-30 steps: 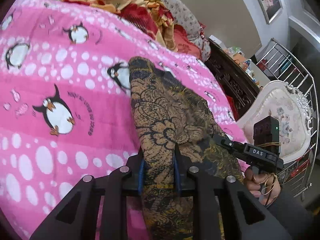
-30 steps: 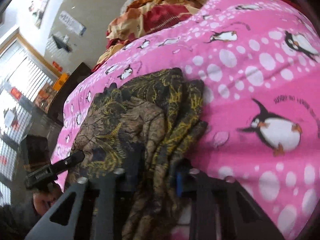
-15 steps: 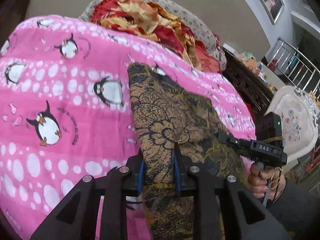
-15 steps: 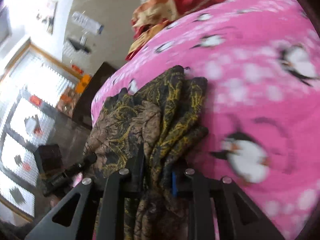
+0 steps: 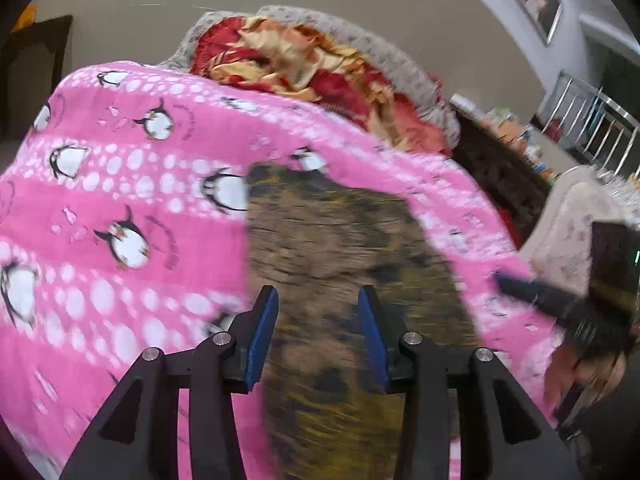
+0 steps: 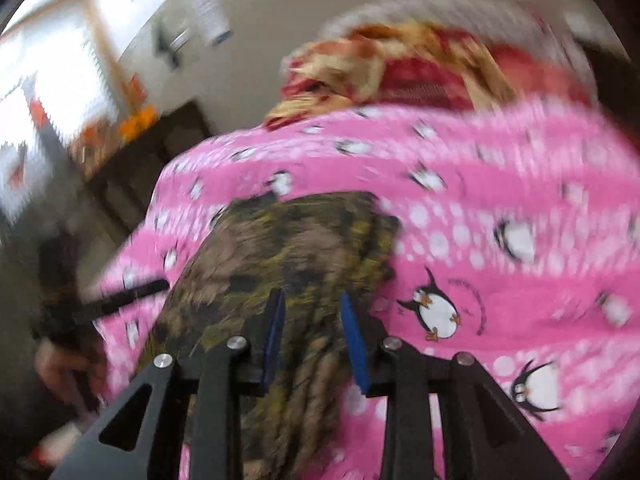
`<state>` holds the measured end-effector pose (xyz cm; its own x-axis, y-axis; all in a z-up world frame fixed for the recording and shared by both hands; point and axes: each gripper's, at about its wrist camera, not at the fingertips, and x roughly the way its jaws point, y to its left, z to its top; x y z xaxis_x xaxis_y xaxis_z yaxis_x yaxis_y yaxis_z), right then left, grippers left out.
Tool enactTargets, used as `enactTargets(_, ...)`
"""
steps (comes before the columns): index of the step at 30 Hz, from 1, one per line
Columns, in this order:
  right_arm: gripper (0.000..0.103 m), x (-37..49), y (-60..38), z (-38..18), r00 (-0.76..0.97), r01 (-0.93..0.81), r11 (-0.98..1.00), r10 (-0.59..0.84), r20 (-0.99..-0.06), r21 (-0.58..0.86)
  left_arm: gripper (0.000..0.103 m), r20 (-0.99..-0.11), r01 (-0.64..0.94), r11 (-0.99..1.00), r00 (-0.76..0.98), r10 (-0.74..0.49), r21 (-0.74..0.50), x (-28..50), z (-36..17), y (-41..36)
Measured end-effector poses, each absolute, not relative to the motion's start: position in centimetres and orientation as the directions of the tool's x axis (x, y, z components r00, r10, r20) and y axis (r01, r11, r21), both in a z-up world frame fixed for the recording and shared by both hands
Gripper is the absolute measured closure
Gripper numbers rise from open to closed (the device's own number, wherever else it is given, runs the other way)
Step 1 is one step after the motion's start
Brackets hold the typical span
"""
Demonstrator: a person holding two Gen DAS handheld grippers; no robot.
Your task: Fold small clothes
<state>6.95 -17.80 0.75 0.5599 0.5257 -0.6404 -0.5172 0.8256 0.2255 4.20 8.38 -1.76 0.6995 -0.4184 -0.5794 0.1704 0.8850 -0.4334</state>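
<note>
Cloth first: the dark garment (image 5: 340, 248) with its gold floral print lies in a long strip on the pink penguin blanket (image 5: 120, 200), and both views are smeared by motion, so fine detail is lost. Left gripper (image 5: 318, 332) stands with its 2 jaws spread wide, blue pads well apart, the fabric passing under the gap with neither pad pressing it. Right gripper (image 6: 312, 336) is parted more narrowly; a bunched, ropey edge of the garment (image 6: 304, 248) runs up between its pads, and whether they pinch it or only straddle it I cannot tell through the blur. A heap of red and gold bedding (image 5: 312, 64) sits beyond the blanket's far side. My reading is that 1 fold is laid and the cloth is being let go. Next move calls for a fresh hold on the near end, both sides level, carried over to halve the strip without dragging the layers below
</note>
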Motion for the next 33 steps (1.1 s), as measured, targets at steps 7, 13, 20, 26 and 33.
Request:
enactTargets(7, 0.075, 4.3, -14.7, -6.0, 0.516, -0.519, 0.847, 0.417, -0.748, 0.114, 0.085, -0.615, 0.175, 0.892, 0.668, -0.419, -0.417, 3.4, -6.4, 5.8)
enactTargets(13, 0.074, 3.5, -16.2, -5.8, 0.534, -0.503, 0.850, 0.446, -0.718, 0.154, 0.084, -0.592, 0.179, 0.879, 0.678, -0.436, -0.442, 3.0, -6.3, 6.4)
enactTargets(20, 0.073, 3.0, -15.3, -6.4, 0.547, -0.502, 0.855, 0.430, -0.719, 0.129, 0.045, -0.619, 0.239, 0.907, 0.668, -0.413, -0.348, 3.0, -6.2, 3.6)
enactTargets(26, 0.073, 1.3, -15.4, -5.7, 0.531, -0.479, 0.873, 0.372, -0.761, 0.092, 0.052, -0.656, 0.237, 0.927, 0.656, -0.374, -0.291, 1.2, -4.4, 2.2)
enactTargets(33, 0.071, -0.4, -16.8, -6.5, 0.544, -0.477, 0.873, 0.382, -0.747, 0.100, 0.051, -0.646, 0.263, 0.904, 0.635, -0.424, -0.336, -0.7, -6.4, 2.0)
